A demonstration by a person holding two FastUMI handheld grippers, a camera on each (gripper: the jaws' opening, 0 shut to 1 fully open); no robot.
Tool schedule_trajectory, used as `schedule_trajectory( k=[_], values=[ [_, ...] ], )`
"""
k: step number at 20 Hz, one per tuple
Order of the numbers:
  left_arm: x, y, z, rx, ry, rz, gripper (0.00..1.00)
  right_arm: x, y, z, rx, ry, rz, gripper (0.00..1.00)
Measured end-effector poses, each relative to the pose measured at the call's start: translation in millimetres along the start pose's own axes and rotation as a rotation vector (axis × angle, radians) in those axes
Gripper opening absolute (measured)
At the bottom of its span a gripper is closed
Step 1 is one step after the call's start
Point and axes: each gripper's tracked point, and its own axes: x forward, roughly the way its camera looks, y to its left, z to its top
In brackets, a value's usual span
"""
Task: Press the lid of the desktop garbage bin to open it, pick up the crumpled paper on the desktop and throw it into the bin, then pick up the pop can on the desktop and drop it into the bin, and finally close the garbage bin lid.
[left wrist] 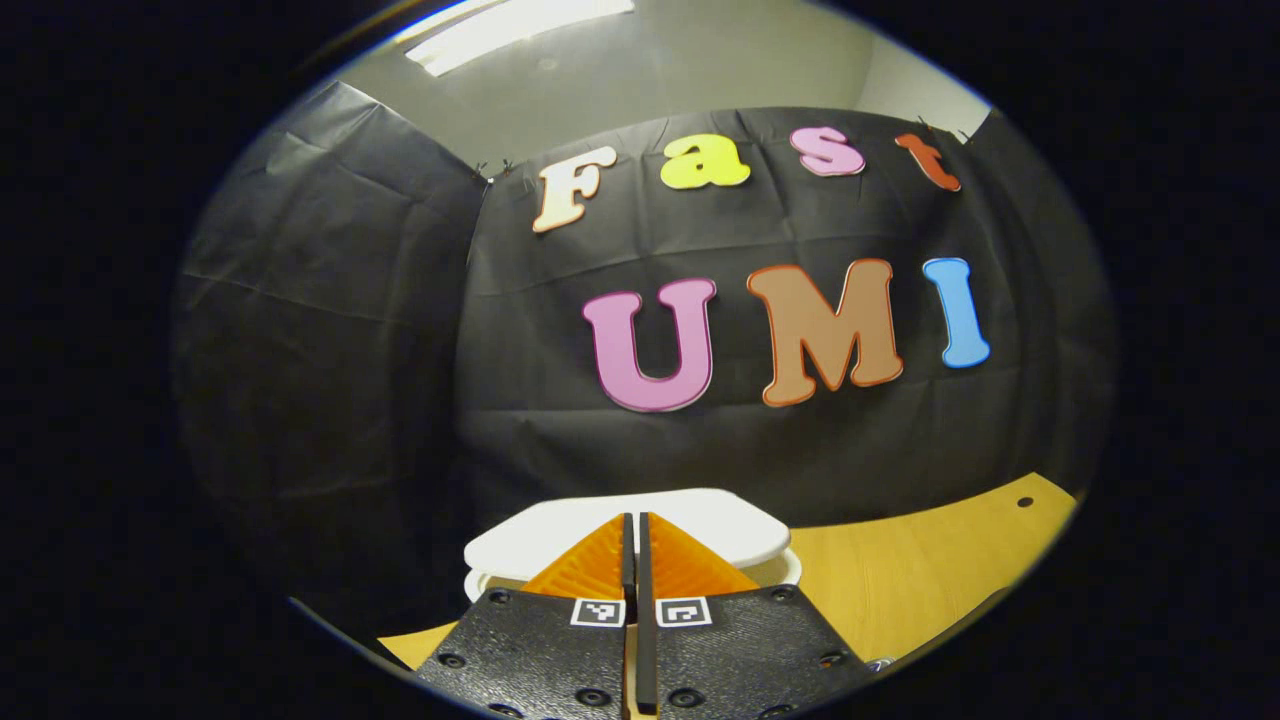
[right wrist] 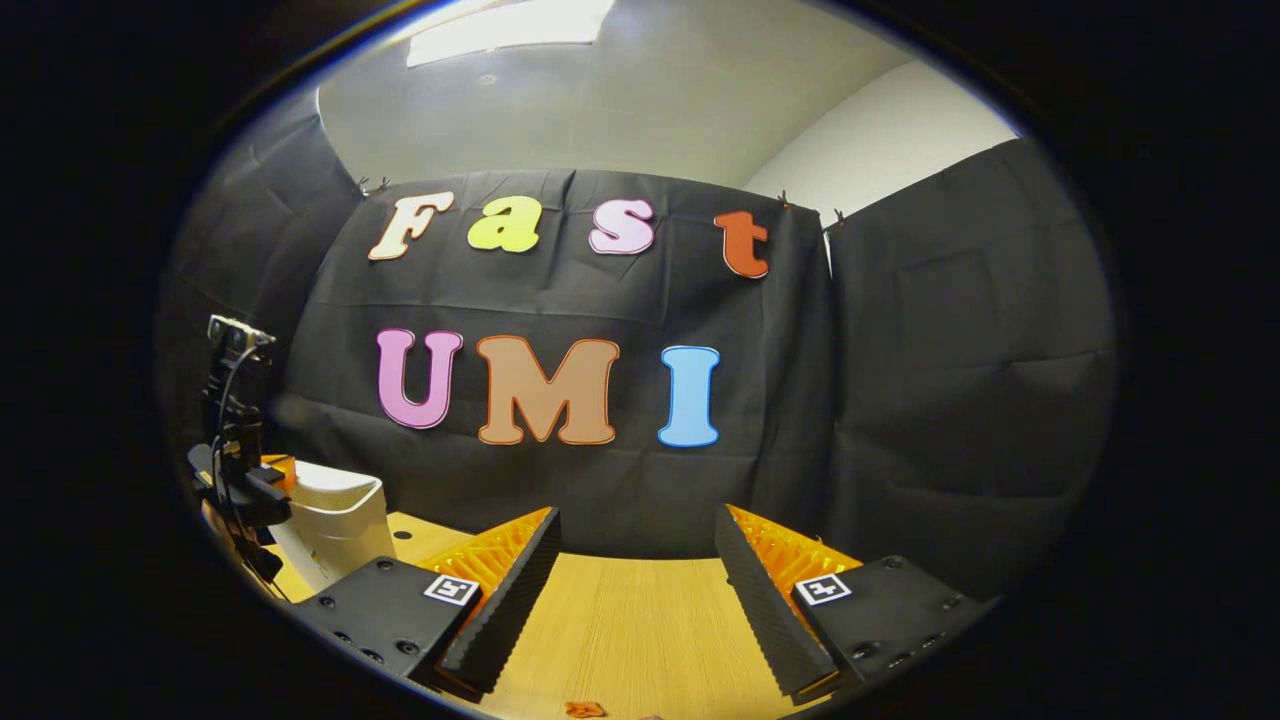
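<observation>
The white garbage bin's lid (left wrist: 722,532) lies flat on the bin, just beyond my left gripper (left wrist: 634,522). That gripper is shut with nothing between its fingers, its tips over the lid's near edge; whether they touch it I cannot tell. In the right gripper view the white bin (right wrist: 338,522) stands at the far left, with the left gripper (right wrist: 236,470) above its near side. My right gripper (right wrist: 635,535) is open over the wooden table (right wrist: 620,620) and holds nothing. A small orange-red thing (right wrist: 585,709) lies at the bottom edge, too cut off to name.
The black cloth wall stands close behind the bin and along the table's back edge. A small dark hole (left wrist: 1024,502) marks the tabletop to the right of the bin. Bare wood stretches between and beyond my right gripper's fingers.
</observation>
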Motion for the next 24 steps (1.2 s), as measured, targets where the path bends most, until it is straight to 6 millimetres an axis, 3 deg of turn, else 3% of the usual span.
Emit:
schedule_trajectory(
  k=[5, 12, 14, 15, 17, 20, 24],
  values=[
    [-16, -8, 37, -0.042, -0.059, -0.042, 0.0, 7, 2, 3, 0.01, -0.014, 0.019, 0.99],
    [-67, -52, 63, -0.134, -0.087, -0.203, 0.02, 17, 8, -13, 0.009, 0.02, 0.061, 0.99],
    [-80, -65, 63, -0.152, -0.077, -0.252, 0.19, 20, 10, -23, 0.008, 0.043, 0.076, 0.99],
    [-85, -68, 62, -0.152, -0.07, -0.259, 0.43, 22, 11, -28, 0.006, 0.054, 0.083, 0.99],
    [-95, -74, 61, -0.148, -0.066, -0.27, 0.67, 27, 14, -41, 0.0, 0.077, 0.095, 0.99],
    [-106, -78, 57, -0.149, -0.054, -0.272, 0.75, 32, 17, -64, -0.012, 0.122, 0.112, 0.99],
    [-117, -76, 53, -0.172, -0.031, -0.262, 0.82, 38, 24, -118, -0.039, 0.238, 0.141, 0.99]
  ],
)
